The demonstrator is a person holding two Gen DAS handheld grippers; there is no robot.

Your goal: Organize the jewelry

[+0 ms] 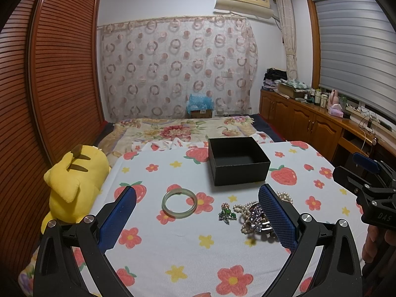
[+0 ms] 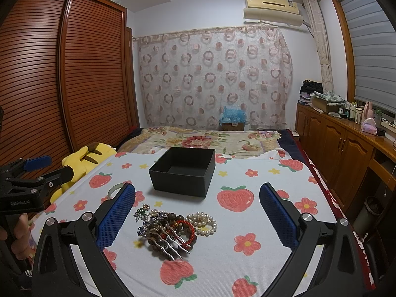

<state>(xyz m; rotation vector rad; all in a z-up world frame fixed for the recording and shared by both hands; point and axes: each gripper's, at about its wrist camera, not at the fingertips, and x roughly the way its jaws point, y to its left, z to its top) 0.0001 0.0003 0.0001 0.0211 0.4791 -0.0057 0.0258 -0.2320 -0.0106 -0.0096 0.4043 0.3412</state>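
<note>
A desk under a white cloth printed with strawberries and flowers (image 2: 247, 173) carries an open black cardboard box (image 2: 183, 170). Nearer than the box lie a pale green jade bangle (image 1: 179, 203), a green gemstone brooch (image 1: 226, 214), and a tangled heap of pearl strands, red cord bracelet and hair comb (image 2: 173, 227).

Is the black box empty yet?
Empty: the black box is open-topped, with only its bare dark floor showing in both views.

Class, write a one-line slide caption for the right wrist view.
Open right gripper hovers above tangled jewelry pile, with the empty black box behind on the strawberry-print cloth.
</note>
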